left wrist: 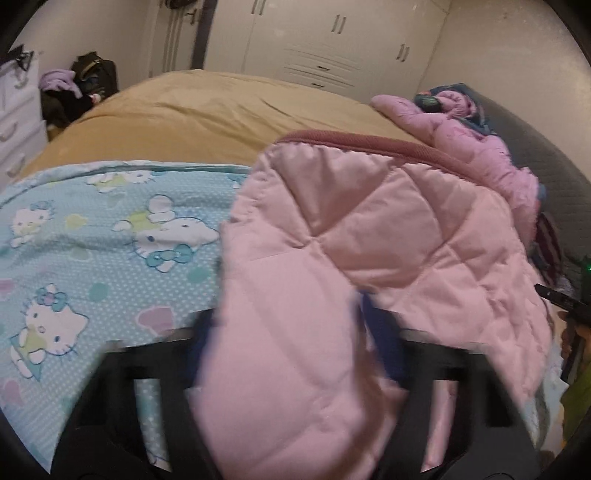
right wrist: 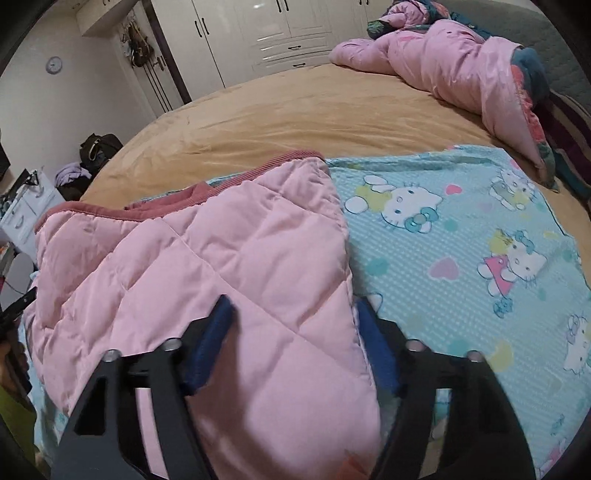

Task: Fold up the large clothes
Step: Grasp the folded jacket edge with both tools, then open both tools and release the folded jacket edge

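A pink quilted jacket [left wrist: 369, 236] with a darker pink ribbed hem lies on a light blue Hello Kitty sheet [left wrist: 92, 236] on the bed. My left gripper [left wrist: 291, 332] is shut on the jacket's left edge; its blue pads are mostly hidden by fabric. In the right wrist view the jacket [right wrist: 207, 266] fills the lower left, over the sheet [right wrist: 461, 258]. My right gripper [right wrist: 295, 317] has its blue fingers [right wrist: 218, 328] around the jacket's right edge, closed on a thick fold of it.
The bed has a tan cover [right wrist: 314, 118]. A crumpled pink duvet [right wrist: 461, 70] lies at the far right by the grey headboard [left wrist: 546, 166]. White wardrobes [right wrist: 266, 33] stand behind; a white drawer unit [left wrist: 18, 129] and dark bags [left wrist: 92, 81] are at left.
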Tool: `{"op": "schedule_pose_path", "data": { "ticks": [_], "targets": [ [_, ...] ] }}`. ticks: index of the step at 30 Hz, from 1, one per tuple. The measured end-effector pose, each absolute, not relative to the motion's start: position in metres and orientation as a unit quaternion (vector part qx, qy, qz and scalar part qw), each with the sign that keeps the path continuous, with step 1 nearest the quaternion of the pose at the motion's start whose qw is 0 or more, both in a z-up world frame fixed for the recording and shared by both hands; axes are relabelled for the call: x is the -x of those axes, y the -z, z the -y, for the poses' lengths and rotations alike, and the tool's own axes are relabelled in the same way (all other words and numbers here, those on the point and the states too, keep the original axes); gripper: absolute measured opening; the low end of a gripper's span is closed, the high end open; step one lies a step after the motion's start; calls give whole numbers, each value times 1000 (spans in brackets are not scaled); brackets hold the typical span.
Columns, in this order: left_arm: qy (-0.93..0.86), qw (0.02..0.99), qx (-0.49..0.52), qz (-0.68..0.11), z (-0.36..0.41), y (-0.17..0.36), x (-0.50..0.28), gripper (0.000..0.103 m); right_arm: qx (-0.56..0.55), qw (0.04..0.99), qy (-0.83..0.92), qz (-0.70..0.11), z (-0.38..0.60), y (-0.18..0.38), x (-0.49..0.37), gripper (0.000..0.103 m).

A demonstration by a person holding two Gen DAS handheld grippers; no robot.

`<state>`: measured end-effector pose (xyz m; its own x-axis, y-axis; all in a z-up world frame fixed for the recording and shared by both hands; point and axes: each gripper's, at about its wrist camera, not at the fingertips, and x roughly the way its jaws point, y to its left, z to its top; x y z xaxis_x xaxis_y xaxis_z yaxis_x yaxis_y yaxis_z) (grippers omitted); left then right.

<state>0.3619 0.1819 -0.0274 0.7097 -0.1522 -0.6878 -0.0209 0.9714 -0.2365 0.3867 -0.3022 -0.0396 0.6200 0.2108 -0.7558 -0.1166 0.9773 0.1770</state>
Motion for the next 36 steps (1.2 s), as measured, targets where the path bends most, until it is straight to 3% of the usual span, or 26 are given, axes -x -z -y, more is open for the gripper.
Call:
{"op": "schedule_pose_path", "data": {
  "ticks": [1,3,8,13,17,26,36],
  "targets": [
    [39,919,112,-377,-184,26,-360,22,-51,899,-93,-424,298,38,-390,31],
    [39,925,93,-367,-183,22,-355,15,-47,903,-95,-415,294,32,-388,20],
    [43,946,102,-305,-189,-12,-330,9,-86,928,-109,-346,306,-15,-371,13],
    [43,961,103,-255,-186,-58,-328,9,-100,947,-130,-278,311,-69,-373,13],
    [26,964,101,-245,-184,-69,-348,9,-96,954,-110,-263,312,-77,-396,13],
    [-23,938,100,-330,-196,-8,-395,9,-108,936,-43,-332,317,-6,-438,12],
    [-30,925,116,-361,-206,34,-396,11,-103,919,-27,-380,319,44,-444,13]
  ]
}}
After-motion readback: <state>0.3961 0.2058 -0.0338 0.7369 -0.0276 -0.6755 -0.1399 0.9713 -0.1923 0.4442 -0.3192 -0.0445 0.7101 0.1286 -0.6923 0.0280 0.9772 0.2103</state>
